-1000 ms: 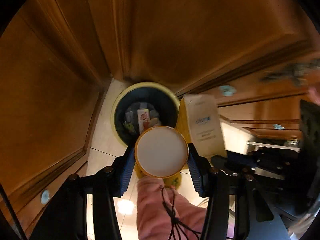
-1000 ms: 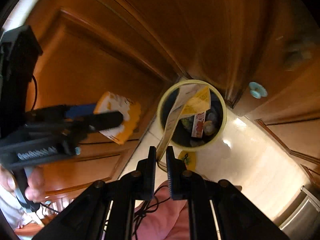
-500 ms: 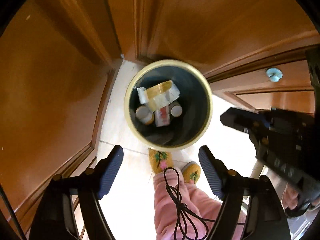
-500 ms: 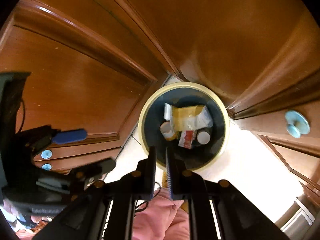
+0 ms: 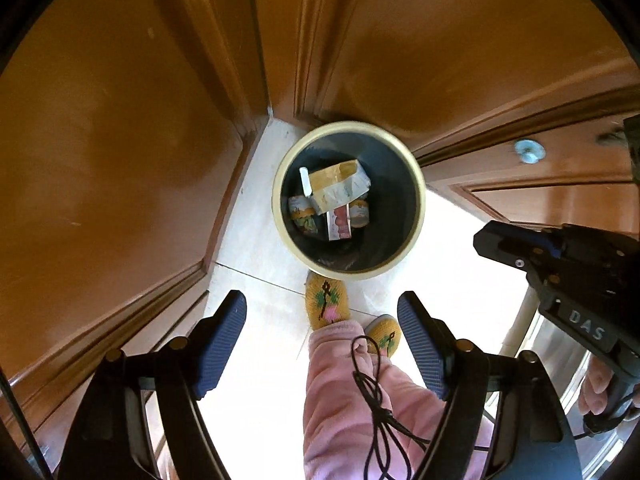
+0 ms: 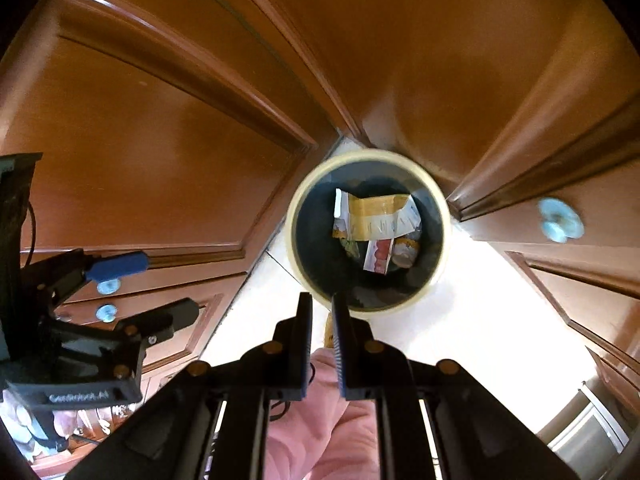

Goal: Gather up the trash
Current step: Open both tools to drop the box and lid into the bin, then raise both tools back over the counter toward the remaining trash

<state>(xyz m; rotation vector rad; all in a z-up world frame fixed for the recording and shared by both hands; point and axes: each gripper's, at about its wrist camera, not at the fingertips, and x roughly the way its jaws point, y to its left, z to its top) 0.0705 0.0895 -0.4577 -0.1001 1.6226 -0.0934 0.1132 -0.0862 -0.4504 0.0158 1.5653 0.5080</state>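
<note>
From the left wrist camera, the left gripper [image 5: 322, 338] hangs pointing straight down over the floor with its jaws wide and nothing between them. The trash bin [image 5: 416, 184], a round dark bucket with a pale yellow rim, stands on the light tiled floor [image 5: 460, 280] in the corner where the wooden cabinet doors [image 5: 120, 160] meet, just ahead of the fingertips in this view. At its bottom lies a small heap: a yellow and white paper packet [image 5: 338, 186] on top, a red and white wrapper [image 5: 339, 224] under it, and two small printed cups [image 5: 302, 216] on either side. These look light and thin; the packet and wrapper would crumple and are best pinched at a free edge, while the cups, I judge, are stiffer and would take a grip across the rim. A yellow slipper [image 5: 326, 300] touches the bin's near edge. The right gripper [image 5: 492, 242] shows at the right edge of the view.

From the right wrist camera, the right gripper [image 6: 322, 312] points steeply down with its jaws nearly together and nothing seen between them. The bin's near rim sits right at its fingertips, and the same heap lies deep inside, well below. The left gripper appears at the left edge, its jaws apart and empty. No loose trash shows on the floor in either view.
</note>
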